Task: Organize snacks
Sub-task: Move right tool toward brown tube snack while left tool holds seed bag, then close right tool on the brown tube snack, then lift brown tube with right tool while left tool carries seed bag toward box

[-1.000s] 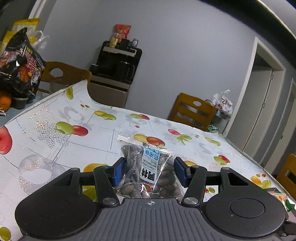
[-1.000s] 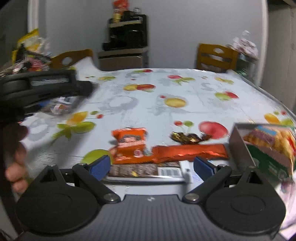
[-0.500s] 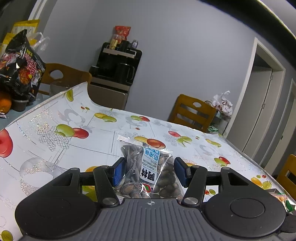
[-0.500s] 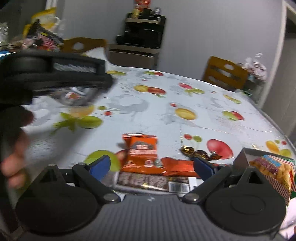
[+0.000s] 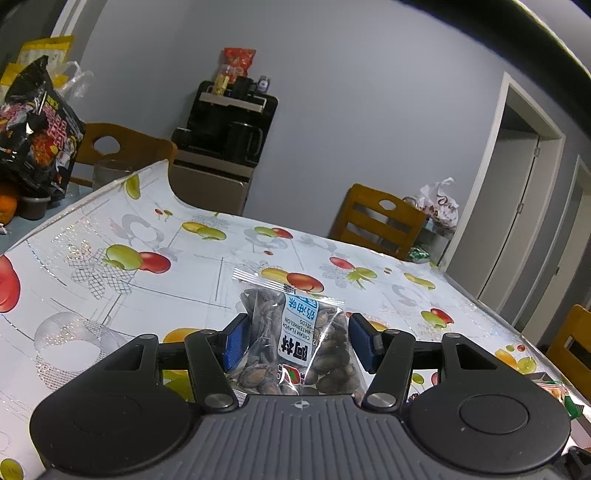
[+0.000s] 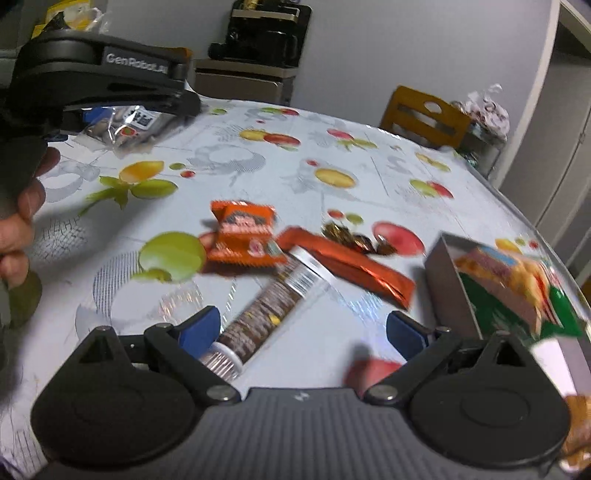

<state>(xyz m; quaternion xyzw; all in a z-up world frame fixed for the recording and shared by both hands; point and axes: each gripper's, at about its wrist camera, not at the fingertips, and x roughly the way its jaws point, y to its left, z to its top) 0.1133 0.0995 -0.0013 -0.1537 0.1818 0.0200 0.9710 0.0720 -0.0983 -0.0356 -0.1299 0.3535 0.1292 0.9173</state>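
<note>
Now your left gripper (image 5: pixel 297 341) is clamped on the seed packet (image 5: pixel 295 339), lifted over the table's (image 5: pixel 110 288) bare left side. Your right gripper (image 6: pixel 303 326) hangs wide open and holds nothing, over the brown tube (image 6: pixel 269 312); the box (image 6: pixel 448 284) sits near the right edge.

Left wrist view: taken from behind left hand-held gripper (image 5: pixel 297 341), held above bench (image 5: pixel 177 280), faced level across it toward grey wall, coffee machine (image 5: pixel 225 122), chair (image 5: pixel 376 221) and door. Seed packet (image 5: pixel 295 343) seen very close.

Right wrist view: taken from behind right hand-held gripper (image 6: pixel 303 330), tilted down at near bench (image 6: pixel 258 162) surface; blurred.

Shared: patterned bench, coffee machine (image 6: pixel 264 31), chair (image 6: pixel 424 112), wall. Left hand-held gripper (image 6: pixel 107 81) seen from side at upper left of right view.
</note>
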